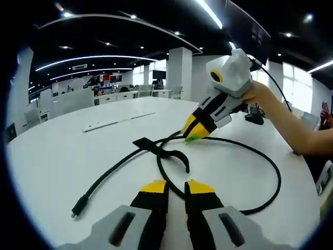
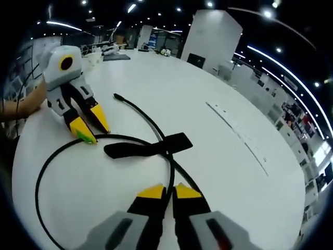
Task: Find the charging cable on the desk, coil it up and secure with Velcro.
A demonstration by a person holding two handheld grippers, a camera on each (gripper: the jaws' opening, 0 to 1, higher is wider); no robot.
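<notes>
Both grippers are closing on the cable [image 1: 229, 143], looped on the desk [image 1: 62, 156]. Left gripper [image 1: 176, 186], jaws slightly apart, is straddling the loop beside the Velcro strap [image 1: 161, 151]; right gripper [image 2: 165, 190] likewise, likely pinning it for coiling.

Honestly can't read a single thing here. No legible text, brand, label or number anywhere in either view. There's some red-ish signage [image 1: 106, 77] way back in the office in the left gripper view, but it's too small and blurry to make out.
</notes>
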